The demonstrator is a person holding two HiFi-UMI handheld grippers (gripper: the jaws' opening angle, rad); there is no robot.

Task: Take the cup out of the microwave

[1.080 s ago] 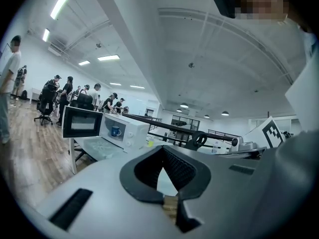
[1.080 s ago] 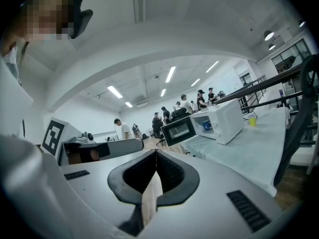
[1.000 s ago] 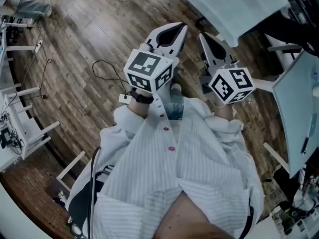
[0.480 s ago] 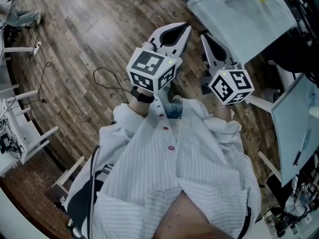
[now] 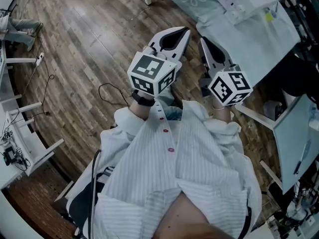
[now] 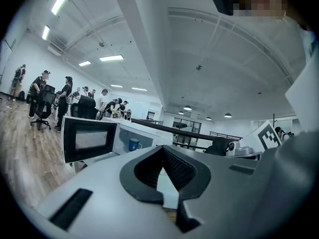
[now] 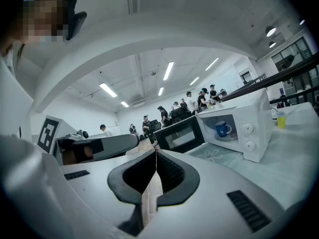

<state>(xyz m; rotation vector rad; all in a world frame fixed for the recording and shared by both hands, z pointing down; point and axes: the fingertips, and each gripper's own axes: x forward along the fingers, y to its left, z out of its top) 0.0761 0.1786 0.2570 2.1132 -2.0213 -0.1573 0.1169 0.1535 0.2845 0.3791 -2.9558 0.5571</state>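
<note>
Right gripper view looks across a strip-lit, white-ceilinged office with a brown wood-plank floor (image 5: 84,49) to a pale-green-clothed table (image 7: 219,156) bearing a white microwave oven (image 7: 251,133), door open, the blue handled cup (image 7: 223,129) inside its cavity, while the left gripper (image 6: 162,149) and right gripper (image 7: 156,152) are both clenched on nothing.

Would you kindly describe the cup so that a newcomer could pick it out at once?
Find the white microwave on the pale table, its dark-windowed door swung open. Inside the cavity stands a mug. It is the only dark blue thing there, with a handle, unlike the small yellow cup outside on the table.
</note>
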